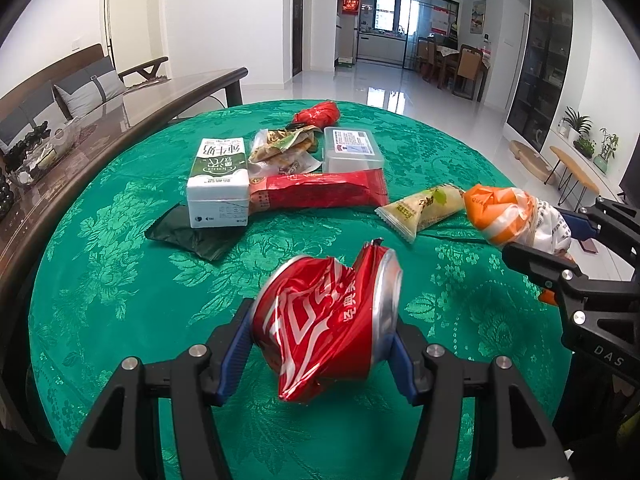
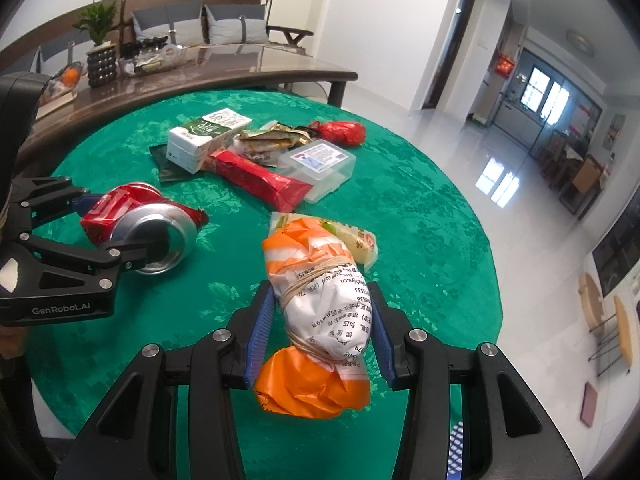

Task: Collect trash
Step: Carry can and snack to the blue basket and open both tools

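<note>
The left gripper [image 1: 324,354] is clamped on a crushed red aluminium drink can [image 1: 326,322], low in the centre of the left wrist view; both blue pads press the can's dented sides. The right gripper [image 2: 320,336] is clamped on a bundled orange-and-white plastic bag tied with rubber bands [image 2: 320,312], low in the centre of the right wrist view. Both items appear raised off the round table under its green patterned cloth [image 1: 120,280].

Risks, as judged from this position:
- The can is deformed and smooth. Uneven pad contact could let it rotate or slip out.
- The bag bundle is soft. It could compress and sag through the jaws.
- The two grippers are near each other, so a careless swing could knock one load against the other.

Remaining trash sits in the upper middle of both views: a white-and-green milk carton [image 1: 218,178], a long red foil wrapper [image 1: 320,192], a pale yellow snack packet [image 1: 424,208], crumpled wrappers [image 1: 280,152], a dark green sachet [image 1: 192,236] and a red crumpled bag [image 1: 318,112].

Containers: a clear lidded plastic box with a printed label [image 1: 352,148] is shut; its contents cannot be determined. No bin is visible in either view.
</note>
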`<state>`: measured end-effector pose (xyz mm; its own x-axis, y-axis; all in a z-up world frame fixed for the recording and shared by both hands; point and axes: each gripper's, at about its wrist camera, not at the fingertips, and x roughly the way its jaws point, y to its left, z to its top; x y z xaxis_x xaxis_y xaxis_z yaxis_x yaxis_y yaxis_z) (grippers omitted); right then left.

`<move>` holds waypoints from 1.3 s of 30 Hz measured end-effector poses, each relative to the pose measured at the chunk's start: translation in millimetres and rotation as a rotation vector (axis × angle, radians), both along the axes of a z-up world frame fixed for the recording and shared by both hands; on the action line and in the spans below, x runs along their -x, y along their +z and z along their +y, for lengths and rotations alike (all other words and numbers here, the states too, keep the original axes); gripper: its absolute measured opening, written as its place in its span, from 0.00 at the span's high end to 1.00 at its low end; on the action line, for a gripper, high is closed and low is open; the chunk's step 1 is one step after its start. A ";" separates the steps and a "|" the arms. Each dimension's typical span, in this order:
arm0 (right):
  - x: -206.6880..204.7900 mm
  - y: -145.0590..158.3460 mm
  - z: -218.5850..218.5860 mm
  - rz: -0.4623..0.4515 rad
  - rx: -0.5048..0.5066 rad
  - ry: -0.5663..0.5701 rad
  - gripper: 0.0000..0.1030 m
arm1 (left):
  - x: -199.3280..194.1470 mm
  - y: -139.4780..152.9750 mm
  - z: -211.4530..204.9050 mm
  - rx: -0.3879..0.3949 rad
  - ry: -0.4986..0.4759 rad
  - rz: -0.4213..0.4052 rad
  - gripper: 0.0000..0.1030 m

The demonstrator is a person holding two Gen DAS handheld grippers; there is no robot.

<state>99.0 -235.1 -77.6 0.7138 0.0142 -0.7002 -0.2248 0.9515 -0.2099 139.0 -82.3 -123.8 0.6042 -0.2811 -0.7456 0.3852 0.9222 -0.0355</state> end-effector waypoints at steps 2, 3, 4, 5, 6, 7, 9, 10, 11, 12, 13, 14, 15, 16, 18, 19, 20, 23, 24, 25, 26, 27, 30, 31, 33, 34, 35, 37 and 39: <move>-0.1 0.2 -0.7 0.001 -0.005 0.000 0.55 | 0.0 -0.4 -1.1 0.002 -0.004 0.002 0.41; 0.1 0.1 -1.8 0.003 -0.012 -0.001 0.55 | -0.7 -0.5 -2.0 0.006 -0.006 0.008 0.41; -0.2 -0.1 -4.2 0.007 -0.027 0.000 0.55 | -1.0 0.4 -4.3 0.017 -0.011 0.018 0.41; -0.8 0.6 -10.3 0.019 -0.062 -0.001 0.55 | -0.7 2.6 -8.3 0.032 -0.020 0.029 0.41; -1.6 1.1 -17.8 0.029 -0.095 -0.009 0.55 | -0.3 5.5 -12.3 0.042 -0.031 0.031 0.41; -1.8 2.3 -27.7 0.039 -0.132 -0.025 0.55 | 1.3 8.3 -18.1 0.048 -0.043 0.031 0.41; -1.0 6.5 -57.6 0.058 -0.211 -0.076 0.55 | 6.3 15.9 -37.9 0.066 -0.089 0.036 0.41; 0.6 9.7 -76.5 0.063 -0.243 -0.106 0.55 | 9.2 18.8 -47.4 0.073 -0.110 0.039 0.41; 3.2 13.4 -95.4 0.065 -0.264 -0.136 0.55 | 11.8 22.5 -61.2 0.082 -0.137 0.042 0.41; 6.3 16.9 -114.9 0.068 -0.277 -0.164 0.55 | 15.3 27.2 -78.2 0.093 -0.171 0.044 0.41; 9.3 20.2 -131.6 0.070 -0.282 -0.188 0.55 | 17.1 30.6 -90.9 0.099 -0.196 0.045 0.41; 13.6 23.8 -154.4 0.071 -0.285 -0.222 0.55 | 19.5 34.1 -105.7 0.104 -0.223 0.044 0.41; 17.2 26.1 -172.9 0.074 -0.284 -0.249 0.55 | 22.1 38.1 -123.9 0.109 -0.254 0.044 0.41; 20.5 27.4 -193.1 0.084 -0.275 -0.274 0.55 | 23.9 42.2 -144.5 0.116 -0.284 0.047 0.41; 25.5 27.6 -228.0 0.107 -0.266 -0.324 0.55 | 25.7 46.3 -184.4 0.130 -0.339 0.068 0.41; 26.0 26.8 -243.1 0.122 -0.273 -0.345 0.55 | 26.1 45.3 -201.1 0.130 -0.359 0.077 0.41; 26.1 23.8 -263.9 0.144 -0.289 -0.370 0.55 | 26.0 44.1 -218.2 0.127 -0.379 0.086 0.41; 28.9 13.4 -305.3 0.164 -0.310 -0.432 0.55 | 21.4 31.0 -280.9 0.114 -0.437 0.136 0.41; 29.2 8.1 -317.4 0.171 -0.317 -0.450 0.55 | 20.6 25.8 -297.8 0.114 -0.450 0.152 0.41; 29.1 3.4 -328.5 0.174 -0.323 -0.467 0.55 | 19.3 20.2 -312.5 0.114 -0.461 0.164 0.41; 29.5 -4.2 -341.9 0.175 -0.336 -0.489 0.55 | 18.2 15.7 -323.1 0.112 -0.467 0.170 0.41; 29.9 -8.8 -348.9 0.175 -0.347 -0.502 0.55 | 15.9 7.7 -339.9 0.106 -0.475 0.177 0.41; 33.9 -28.4 -374.9 0.186 -0.398 -0.558 0.55 | 12.5 -11.0 -370.5 0.095 -0.487 0.188 0.40; 34.6 -35.0 -384.2 0.195 -0.423 -0.577 0.55 | 12.2 -15.7 -377.3 0.092 -0.487 0.192 0.40; 34.4 -41.9 -397.0 0.204 -0.454 -0.596 0.55 | 10.2 -27.4 -389.3 0.086 -0.486 0.200 0.40; 34.0 -44.6 -400.6 0.208 -0.460 -0.603 0.55 | 9.0 -33.8 -395.6 0.083 -0.484 0.205 0.40; 33.4 -47.4 -403.9 0.211 -0.467 -0.607 0.55 | 6.1 -39.1 -399.9 0.079 -0.483 0.211 0.40; 33.4 -51.1 -408.3 0.215 -0.479 -0.611 0.55 | 2.7 -48.1 -406.3 0.072 -0.482 0.218 0.40; 31.0 -55.3 -411.0 0.220 -0.485 -0.613 0.55 | 2.1 -54.2 -413.0 0.058 -0.482 0.218 0.40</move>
<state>68.0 -646.1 -133.0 0.5397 0.0032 -0.8418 0.3782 0.8925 0.2459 136.9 -495.3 -178.0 0.2290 -0.5330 -0.8145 0.7426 0.6367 -0.2079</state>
